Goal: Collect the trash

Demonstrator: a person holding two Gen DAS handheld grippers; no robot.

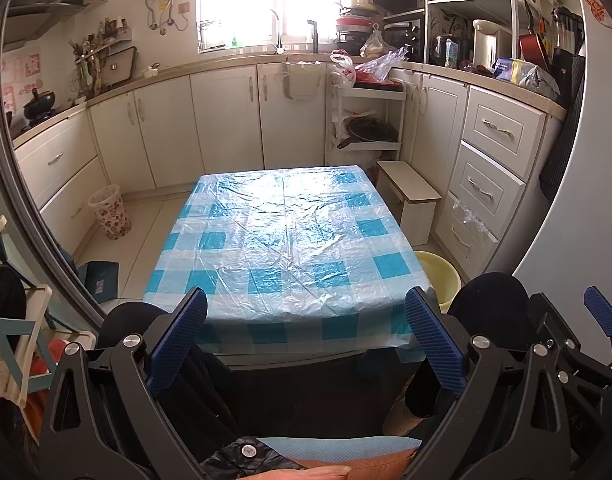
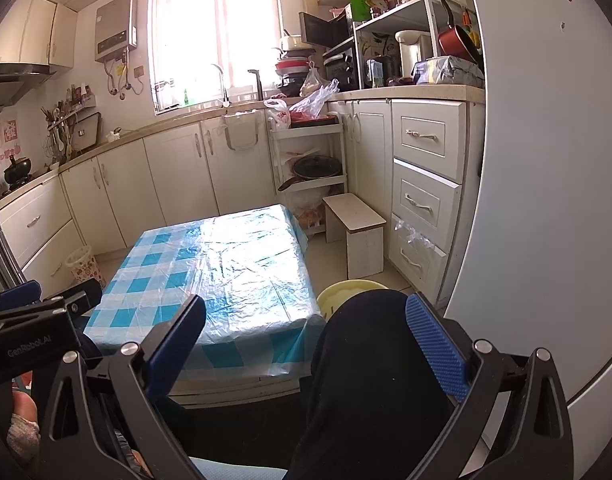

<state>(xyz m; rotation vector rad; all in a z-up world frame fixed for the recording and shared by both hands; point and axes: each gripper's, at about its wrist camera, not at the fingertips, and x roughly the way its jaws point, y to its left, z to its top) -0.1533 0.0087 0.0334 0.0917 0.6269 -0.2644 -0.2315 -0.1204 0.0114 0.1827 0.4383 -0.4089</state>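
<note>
A low table covered in a blue-and-white checked plastic sheet stands in front of me, and I see nothing lying on it. My left gripper hovers open over the table's near edge with nothing between its blue pads. My right gripper is open too and holds nothing, near the front right corner of the table. A floral waste basket stands on the floor to the left of the table, also visible as the basket in the right wrist view. No loose trash shows in either view.
A yellow basin sits on the floor at the table's right front corner, and a white stool stands behind it. A blue dustpan lies on the floor at left. The person's dark-clothed knee is beside the table. Cabinets line the walls.
</note>
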